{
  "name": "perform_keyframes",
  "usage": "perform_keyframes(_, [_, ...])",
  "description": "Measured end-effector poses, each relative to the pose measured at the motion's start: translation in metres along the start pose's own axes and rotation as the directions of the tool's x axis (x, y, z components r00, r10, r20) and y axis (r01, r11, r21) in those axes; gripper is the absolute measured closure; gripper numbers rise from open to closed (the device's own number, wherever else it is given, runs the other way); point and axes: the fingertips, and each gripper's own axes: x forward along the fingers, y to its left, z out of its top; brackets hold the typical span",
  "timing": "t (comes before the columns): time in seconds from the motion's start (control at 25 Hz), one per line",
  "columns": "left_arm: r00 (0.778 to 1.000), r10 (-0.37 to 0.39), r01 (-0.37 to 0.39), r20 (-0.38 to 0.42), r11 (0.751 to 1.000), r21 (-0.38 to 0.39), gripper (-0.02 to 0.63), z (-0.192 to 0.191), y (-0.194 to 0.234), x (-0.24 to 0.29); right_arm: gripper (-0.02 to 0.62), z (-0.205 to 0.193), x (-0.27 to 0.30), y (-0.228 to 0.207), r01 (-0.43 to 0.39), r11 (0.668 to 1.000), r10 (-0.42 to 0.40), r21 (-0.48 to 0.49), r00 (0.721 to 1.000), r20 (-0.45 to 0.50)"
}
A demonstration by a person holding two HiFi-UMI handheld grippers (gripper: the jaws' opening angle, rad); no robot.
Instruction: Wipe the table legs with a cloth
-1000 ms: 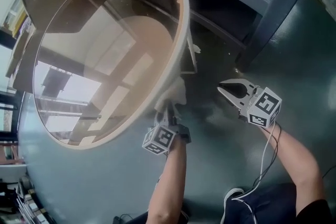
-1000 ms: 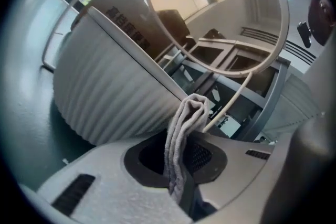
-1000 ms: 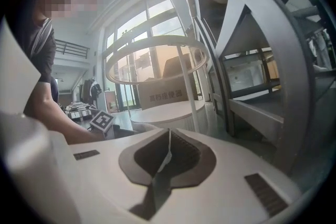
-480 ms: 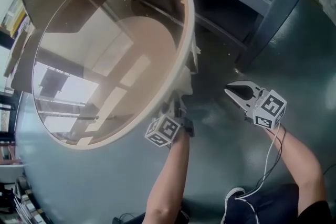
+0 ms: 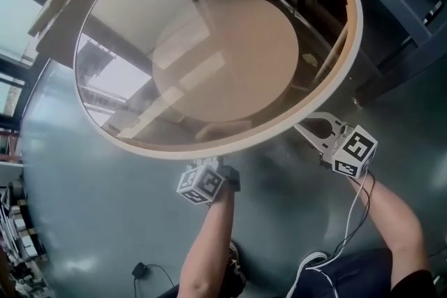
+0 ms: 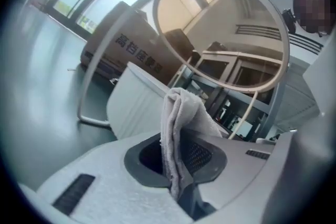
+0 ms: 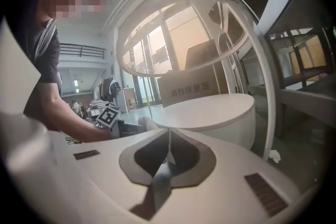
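A glossy dark grey floor (image 5: pixel 84 220) runs under a round table whose glass tabletop (image 5: pixel 230 144) has a pale rim, with a round pale lower shelf (image 7: pixel 210 113) beneath it and thin white table legs (image 7: pixel 262 86) running up between the two. From where I stand, the left tool (image 6: pixel 177 136) is tucked just under the near edge of the rim, clenched on a folded grey cloth (image 6: pixel 181 107). The cloth sticks up out of its jaws in a soft peak, in front of the lower shelf. Seen from above through the glass there is only a pale smudge there, which is probably the same cloth. I cannot tell whether it touches a leg or the shelf. The right tool (image 7: pixel 168 134) sits off to the right, near the rim and well apart from the cloth. Its jaws are pressed together at the tips with nothing between them. A printed cardboard box (image 6: pixel 131 34) stands on the floor beyond the table.
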Motion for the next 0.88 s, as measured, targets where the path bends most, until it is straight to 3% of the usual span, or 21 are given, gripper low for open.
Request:
perform_keyframes(0.08, [0.998,0.053,-0.054,0.039,0.998,0.023,0.568,0.029,0.040,-0.011,0.589,0.000,0.016,0.009,-0.028,1.000,0.028,0.004,1.000,0.001])
perform_keyframes(0.2, [0.998,0.050,-0.055,0.033,0.988,0.148,0.568,0.065,0.072,-0.017,0.589,0.000,0.031,0.021,-0.055,0.999,0.055,0.000,0.998,-0.006])
perform_keyframes(0.32, [0.997,-0.051,0.064,-0.050,0.951,0.304,0.568,0.081,0.073,-0.021,0.591,0.007,0.037,0.026,-0.052,0.999,0.051,0.016,0.999,0.011])
perform_keyframes(0.4, [0.983,-0.133,0.170,-0.126,0.919,0.355,0.568,0.080,0.065,-0.026,0.591,0.016,0.036,0.030,-0.049,0.998,0.048,0.025,0.998,0.037])
perform_keyframes(0.56, [0.932,-0.237,0.321,-0.274,0.890,0.324,0.568,0.065,0.039,-0.050,0.591,0.025,0.026,0.065,-0.074,0.995,0.071,0.060,0.996,0.058])
perform_keyframes(0.72, [0.852,-0.292,0.449,-0.434,0.835,0.318,0.568,0.056,-0.013,-0.105,0.591,0.035,0.017,0.122,-0.108,0.988,0.114,0.112,0.993,-0.044])
perform_keyframes(0.8, [0.816,-0.313,0.494,-0.486,0.815,0.304,0.568,0.064,-0.046,-0.137,0.591,0.060,0.008,0.150,-0.115,0.981,0.127,0.156,0.990,-0.069])
perform_keyframes(0.88, [0.791,-0.335,0.518,-0.511,0.812,0.269,0.568,0.079,-0.082,-0.171,0.591,0.096,-0.007,0.181,-0.126,0.974,0.143,0.188,0.986,-0.083])
